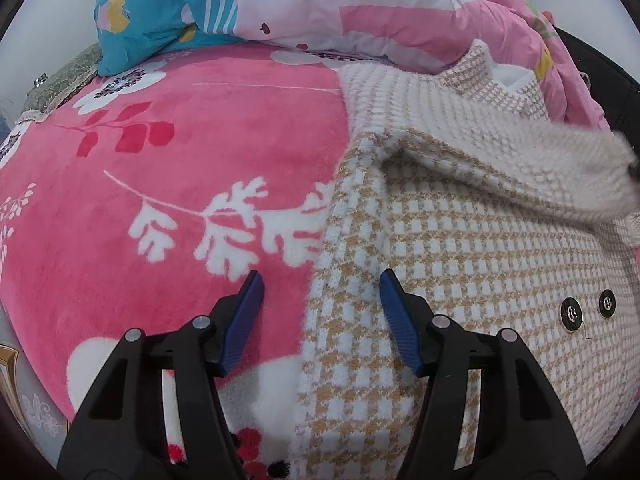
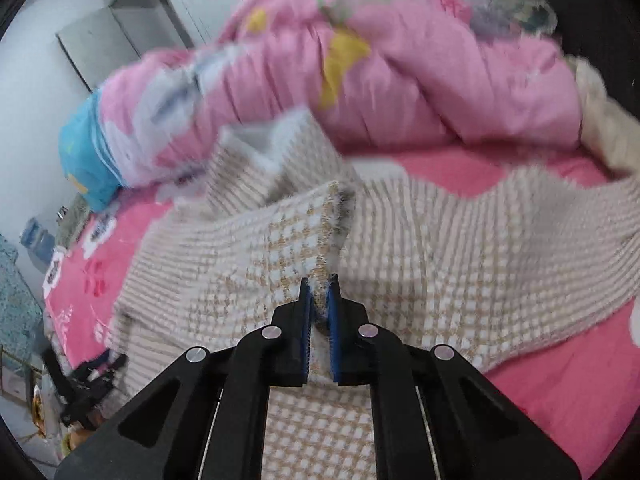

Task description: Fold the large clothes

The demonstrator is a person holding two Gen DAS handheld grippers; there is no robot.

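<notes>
A fuzzy beige-and-white checked sweater (image 1: 460, 240) lies on a pink flowered blanket (image 1: 180, 152). Two black buttons (image 1: 588, 308) show at its right. My left gripper (image 1: 320, 284) is open and empty, straddling the sweater's left edge low above it. My right gripper (image 2: 319, 300) is shut on a pinched fold of the sweater (image 2: 320, 240) and holds it raised above the garment; one sleeve (image 2: 520, 232) spreads to the right. The lifted sleeve also shows in the left wrist view (image 1: 540, 160). The right wrist view is blurred.
A bunched pink patterned quilt (image 2: 380, 72) and a blue pillow (image 1: 160, 12) lie at the far side of the bed. White cupboards (image 2: 120, 28) stand behind. The bed's left edge (image 2: 60, 320) drops to cluttered floor; my left gripper shows there (image 2: 92, 384).
</notes>
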